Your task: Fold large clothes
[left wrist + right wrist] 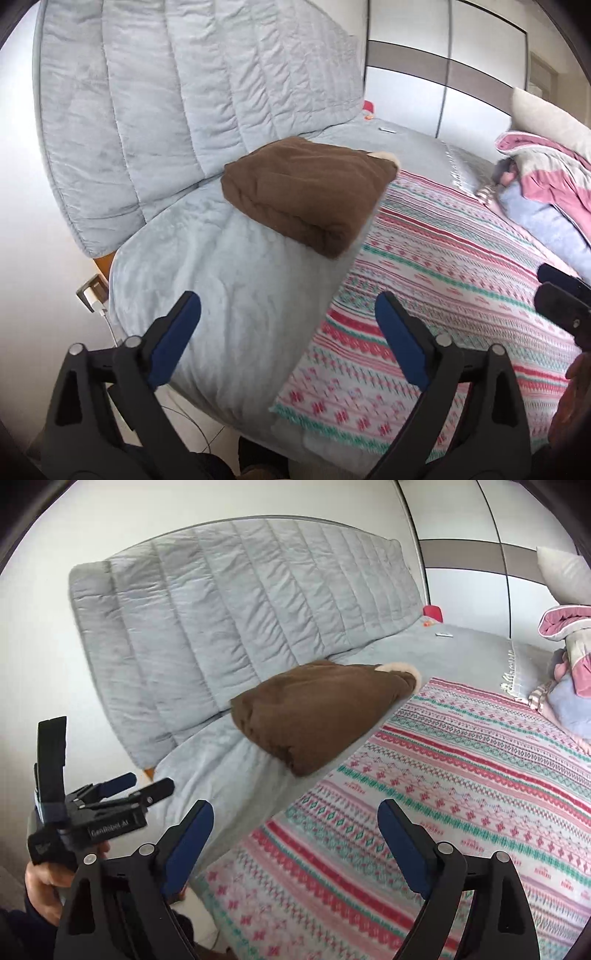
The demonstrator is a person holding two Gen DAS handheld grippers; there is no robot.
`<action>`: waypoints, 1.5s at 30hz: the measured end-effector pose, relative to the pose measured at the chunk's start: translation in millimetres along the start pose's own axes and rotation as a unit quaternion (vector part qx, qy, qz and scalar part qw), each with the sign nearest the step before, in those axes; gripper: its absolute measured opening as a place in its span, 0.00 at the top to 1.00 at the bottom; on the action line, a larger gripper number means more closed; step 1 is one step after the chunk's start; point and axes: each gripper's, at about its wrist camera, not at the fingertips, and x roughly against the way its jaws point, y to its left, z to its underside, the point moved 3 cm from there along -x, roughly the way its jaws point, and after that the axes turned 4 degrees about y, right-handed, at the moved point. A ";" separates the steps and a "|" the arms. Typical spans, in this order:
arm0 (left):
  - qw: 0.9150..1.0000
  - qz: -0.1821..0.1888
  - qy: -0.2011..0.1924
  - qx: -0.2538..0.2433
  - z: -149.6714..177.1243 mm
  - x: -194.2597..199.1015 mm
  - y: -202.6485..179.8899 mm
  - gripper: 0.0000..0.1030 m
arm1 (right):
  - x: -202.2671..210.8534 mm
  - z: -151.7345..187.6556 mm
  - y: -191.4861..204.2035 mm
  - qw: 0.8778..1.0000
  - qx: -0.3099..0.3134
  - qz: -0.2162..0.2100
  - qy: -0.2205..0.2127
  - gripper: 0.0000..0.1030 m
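A brown garment (pixel 310 194) lies folded into a thick bundle on the grey bed cover (pixel 221 266), with a cream fleece edge (pixel 388 157) showing at its far end. It also shows in the right wrist view (pixel 317 716). My left gripper (pixel 288 314) is open and empty, held above the near edge of the bed, short of the bundle. My right gripper (pixel 295 819) is open and empty over the patterned blanket (pixel 443 794). The left gripper also shows in the right wrist view (pixel 147 784), at the lower left.
A pink, teal and white patterned blanket (pixel 443 277) covers the right of the bed. A quilted grey headboard (pixel 184 92) rises behind. A pile of pink and grey clothes (pixel 546 184) lies at the far right. Wardrobe doors (pixel 443 74) stand behind. A wall socket (pixel 92 291) is low on the left.
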 end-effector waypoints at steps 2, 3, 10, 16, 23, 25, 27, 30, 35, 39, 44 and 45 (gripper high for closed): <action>1.000 -0.007 -0.020 -0.009 6.5 19.0 -9.3 0.05 | 12.7 16.9 6.4 1.000 0.008 0.003 -0.016 0.09; 0.999 -0.013 -0.027 -0.010 9.1 25.7 -12.5 0.04 | 17.4 24.9 7.3 1.000 0.009 0.004 -0.025 0.07; 0.997 -0.047 -0.058 -0.033 15.3 41.8 -30.4 0.01 | 19.9 49.4 4.2 1.000 -0.014 0.010 -0.020 0.04; 0.997 -0.046 -0.055 -0.041 18.5 40.7 -45.4 0.01 | 29.4 44.7 0.5 0.998 -0.023 0.024 -0.047 0.04; 0.996 -0.073 -0.053 -0.029 22.5 42.6 -45.3 0.01 | 29.1 44.6 -5.2 0.998 -0.029 0.036 -0.046 0.04; 0.996 -0.074 -0.050 -0.027 24.2 41.8 -44.4 0.01 | 28.5 45.1 -4.6 0.998 -0.029 0.036 -0.044 0.04; 0.995 -0.079 -0.048 -0.029 25.9 41.1 -44.4 0.01 | 28.5 45.0 -2.5 0.998 -0.026 0.035 -0.045 0.04; 0.996 -0.077 -0.042 -0.033 27.9 39.6 -45.5 0.01 | 26.7 45.5 -0.2 0.998 -0.021 0.037 -0.043 0.04; 0.995 -0.085 -0.042 -0.033 29.6 39.2 -45.4 0.01 | 21.8 48.1 2.2 0.998 -0.016 0.041 -0.037 0.04; 0.995 -0.086 -0.038 -0.033 30.3 37.3 -44.5 0.01 | 21.0 48.5 5.0 0.998 -0.007 0.049 -0.040 0.04; 0.995 -0.087 -0.036 -0.033 30.6 37.2 -43.6 0.01 | 17.9 50.1 4.8 0.998 -0.005 0.050 -0.035 0.04; 0.995 -0.087 -0.037 -0.033 30.6 37.2 -43.4 0.01 | 17.4 50.2 5.3 0.998 -0.004 0.050 -0.035 0.04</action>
